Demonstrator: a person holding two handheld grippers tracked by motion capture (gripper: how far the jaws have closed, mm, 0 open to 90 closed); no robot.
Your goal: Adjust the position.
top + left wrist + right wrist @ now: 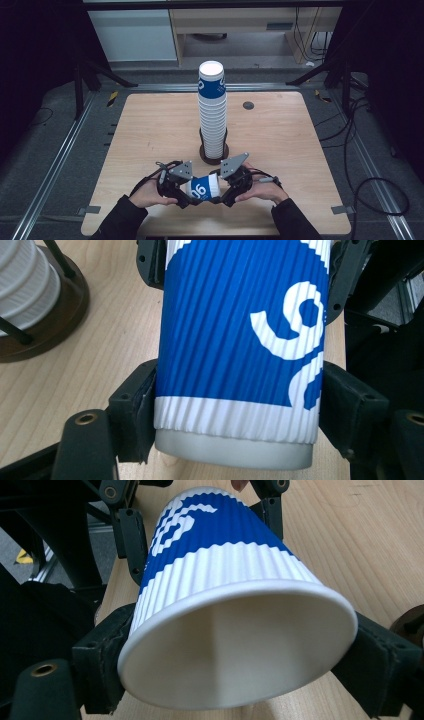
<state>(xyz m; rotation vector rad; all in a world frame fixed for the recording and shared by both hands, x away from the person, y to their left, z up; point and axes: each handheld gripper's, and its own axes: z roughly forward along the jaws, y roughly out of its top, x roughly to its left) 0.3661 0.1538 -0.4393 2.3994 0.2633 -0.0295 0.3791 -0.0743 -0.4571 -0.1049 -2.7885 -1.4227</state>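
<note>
A blue-and-white ribbed paper cup (202, 187) lies sideways just above the table's front edge, held from both ends. My left gripper (187, 194) is shut on its base end, the jaws pressing the cup (240, 330) from both sides in the left gripper view (237, 405). My right gripper (222, 189) is shut on the rim end. There the cup's (225, 560) open white mouth faces the camera between the jaws (235, 655). A tall stack of the same cups (212, 115) stands upright in a dark round holder (214, 154) at the table's middle, right behind the grippers.
The wooden table (150, 130) has bare surface left and right of the stack. A small dark disc (248, 105) lies at the back right. The holder's base (45, 335) sits close to the left gripper. Metal rails and cables run along the floor beside the table.
</note>
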